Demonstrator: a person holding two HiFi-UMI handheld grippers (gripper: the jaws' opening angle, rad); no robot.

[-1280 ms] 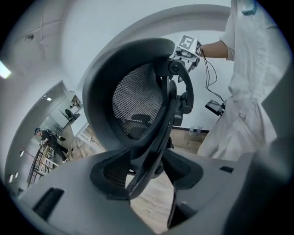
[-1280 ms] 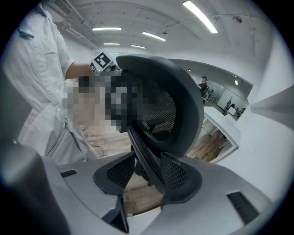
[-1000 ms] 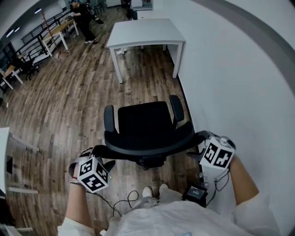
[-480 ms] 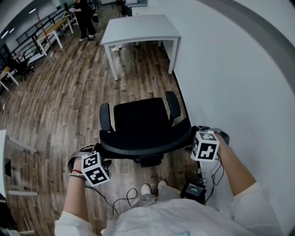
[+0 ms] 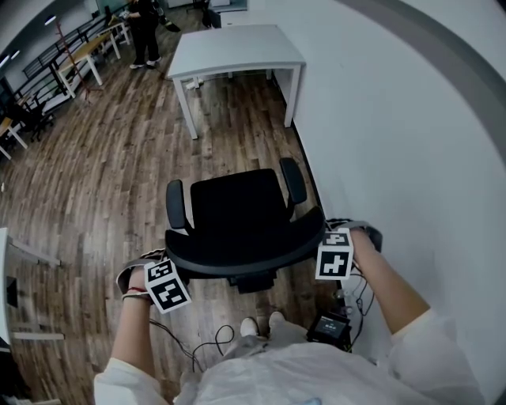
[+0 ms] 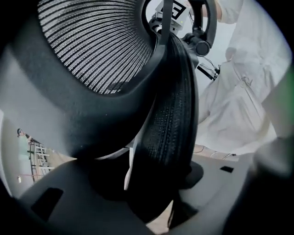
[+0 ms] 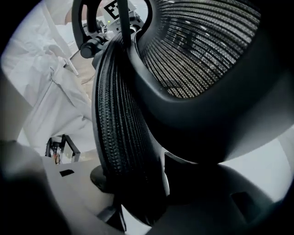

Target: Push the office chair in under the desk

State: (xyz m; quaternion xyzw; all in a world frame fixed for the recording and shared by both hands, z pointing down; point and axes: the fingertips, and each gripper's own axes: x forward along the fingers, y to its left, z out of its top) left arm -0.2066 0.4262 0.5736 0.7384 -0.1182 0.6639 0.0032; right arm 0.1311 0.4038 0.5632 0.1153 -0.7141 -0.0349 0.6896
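Observation:
A black office chair stands on the wood floor, its seat facing a white desk some way ahead by the wall. My left gripper points down over the left end of the mesh backrest, my right gripper over its right end. In the left gripper view the backrest rim runs between the open jaws of the left gripper, with a gap on one side. In the right gripper view the rim lies between the jaws of the right gripper, which have just been closing.
A white wall runs close along the chair's right side. Cables and a black device lie on the floor by my feet. A person stands far back near other desks. Bare wood floor separates chair and desk.
Both grippers have sunk onto the ends of the backrest and moved inward. The chair and desk sit slightly higher in the head view.

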